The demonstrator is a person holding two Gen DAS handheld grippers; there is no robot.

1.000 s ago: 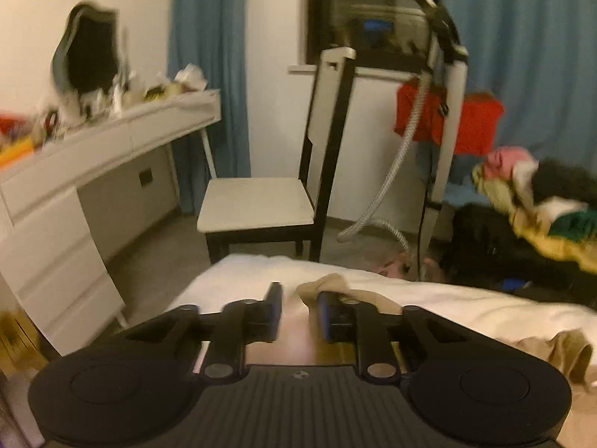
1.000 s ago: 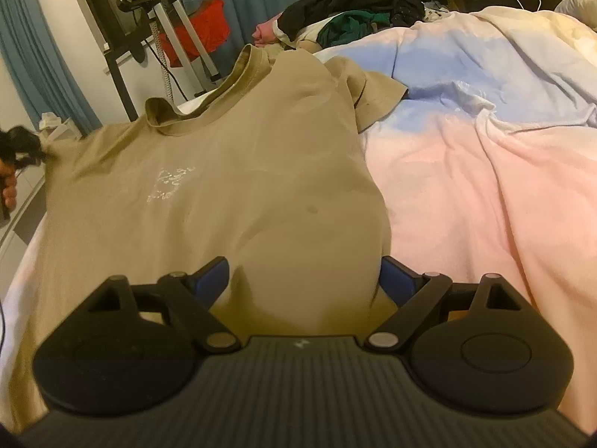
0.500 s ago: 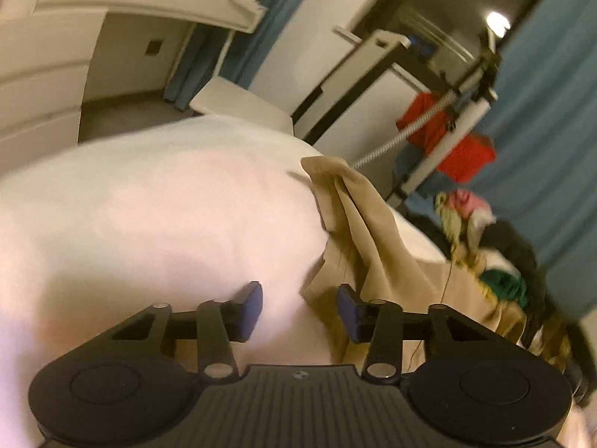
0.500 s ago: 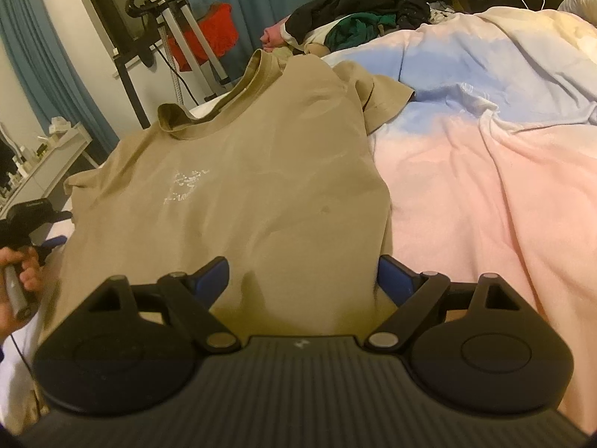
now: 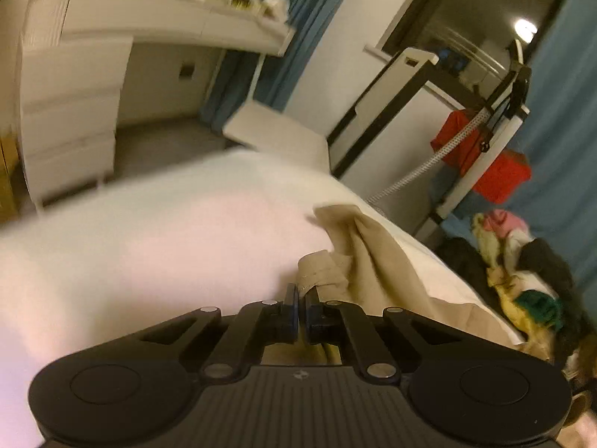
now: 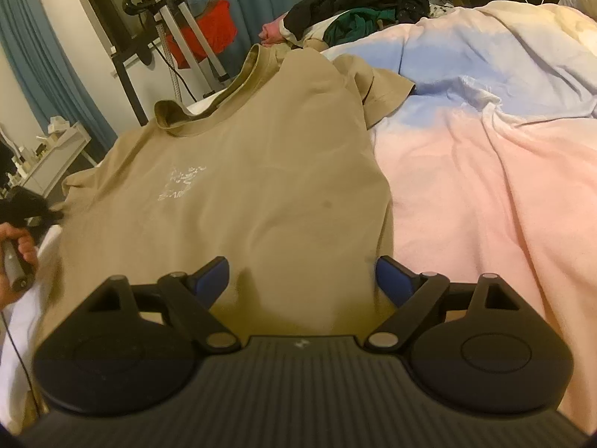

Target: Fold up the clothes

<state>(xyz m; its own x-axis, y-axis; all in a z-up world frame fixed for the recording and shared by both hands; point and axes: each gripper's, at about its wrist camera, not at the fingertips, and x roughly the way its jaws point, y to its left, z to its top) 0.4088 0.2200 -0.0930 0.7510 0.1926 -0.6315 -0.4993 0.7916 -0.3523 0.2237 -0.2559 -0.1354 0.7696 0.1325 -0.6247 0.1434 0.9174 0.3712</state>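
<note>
Left tool now clamped shut on sleeve hem, parted half a second ago | tan cotton T-shirt spread face-up on pink-and-blue duvet | right tool wide open over shirt hem | sleeve fold likely next

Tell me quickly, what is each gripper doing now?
Left gripper: closed on the sleeve of the beige T-shirt.
Right gripper: open, holding nothing, above the T-shirt.

Tan T-shirt, white print; pink-blue duvet
</note>
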